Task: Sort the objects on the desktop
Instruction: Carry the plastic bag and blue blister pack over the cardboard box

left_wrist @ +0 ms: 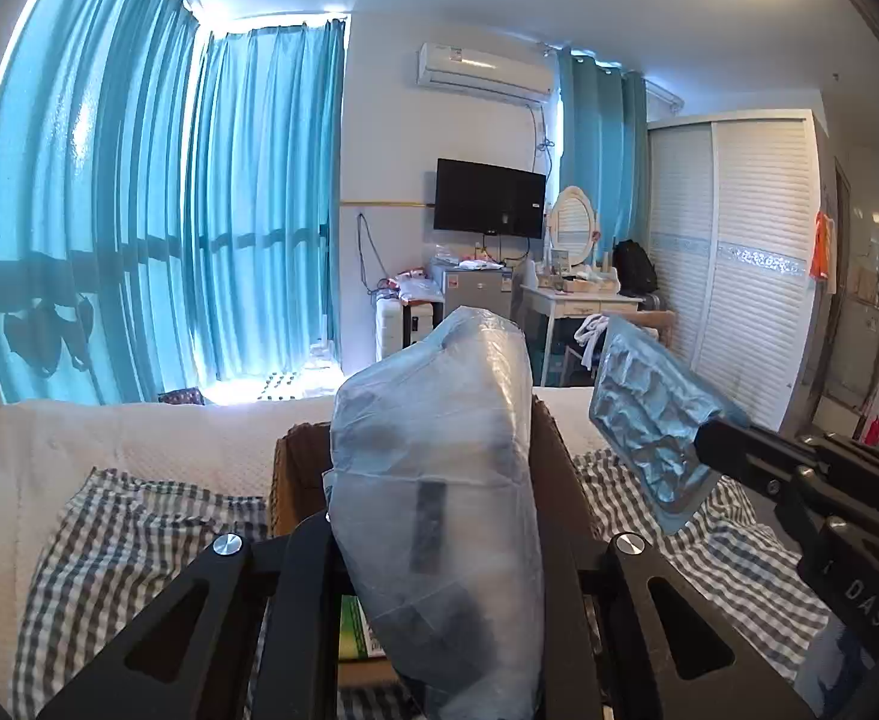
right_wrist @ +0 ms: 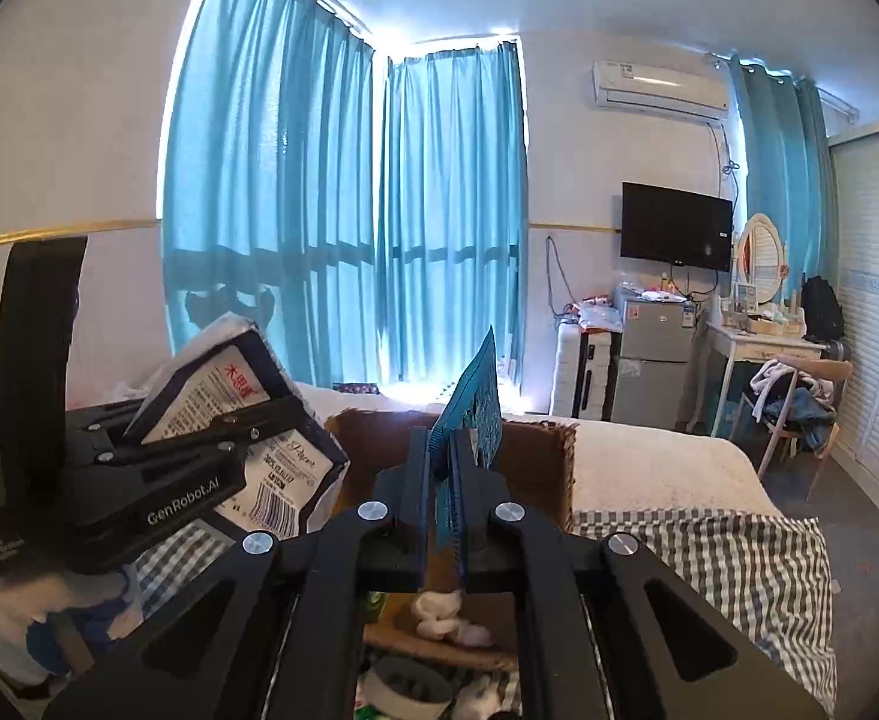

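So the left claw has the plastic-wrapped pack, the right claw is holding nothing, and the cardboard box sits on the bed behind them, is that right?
Not quite. The right claw is not empty: it is shut on a thin blue blister pack, as the right wrist view shows edge-on and the left wrist view shows flat. The rest stands: the left claw grips the plastic-wrapped pack, and the cardboard box sits on the bed.

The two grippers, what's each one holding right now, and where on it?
Left gripper pinches the plastic-wrapped package across its lower half. Right gripper is shut on the blue blister pack, gripping its lower edge, edge-on.
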The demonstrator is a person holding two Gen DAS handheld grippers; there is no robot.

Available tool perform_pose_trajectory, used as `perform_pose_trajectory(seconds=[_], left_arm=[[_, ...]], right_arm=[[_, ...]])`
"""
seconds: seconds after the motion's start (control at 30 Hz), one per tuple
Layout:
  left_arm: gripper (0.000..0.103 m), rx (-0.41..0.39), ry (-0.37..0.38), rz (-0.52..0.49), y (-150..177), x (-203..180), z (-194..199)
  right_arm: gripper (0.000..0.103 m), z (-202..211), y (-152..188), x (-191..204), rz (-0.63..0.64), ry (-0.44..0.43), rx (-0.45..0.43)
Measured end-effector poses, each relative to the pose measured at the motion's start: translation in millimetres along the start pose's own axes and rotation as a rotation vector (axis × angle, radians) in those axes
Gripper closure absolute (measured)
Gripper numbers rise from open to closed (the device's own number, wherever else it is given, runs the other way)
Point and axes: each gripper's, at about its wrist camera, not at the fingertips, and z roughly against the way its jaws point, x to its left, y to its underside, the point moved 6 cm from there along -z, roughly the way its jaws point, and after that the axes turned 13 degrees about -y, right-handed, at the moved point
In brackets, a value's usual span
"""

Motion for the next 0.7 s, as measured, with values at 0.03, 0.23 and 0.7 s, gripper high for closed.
perform_pose_trajectory(seconds=[0.03,0.23,0.7], left_arm=[[0.087,0.002,-0.001,-0.001,-0.3,-0.7,-5.5],[0.087,0.017,-0.026,-0.018,23.2,0.2,-41.3],[0.087,0.205,0.037,-0.046,101.7,-25.5,-141.4]], right_arm=[[0.098,-2.7,2.1,-4.2,-0.005,-0.001,-0.001],[0.098,-34.4,28.7,-25.6,-0.019,-0.001,0.019],[0.098,-117.9,110.3,-80.4,-0.084,0.004,0.211]])
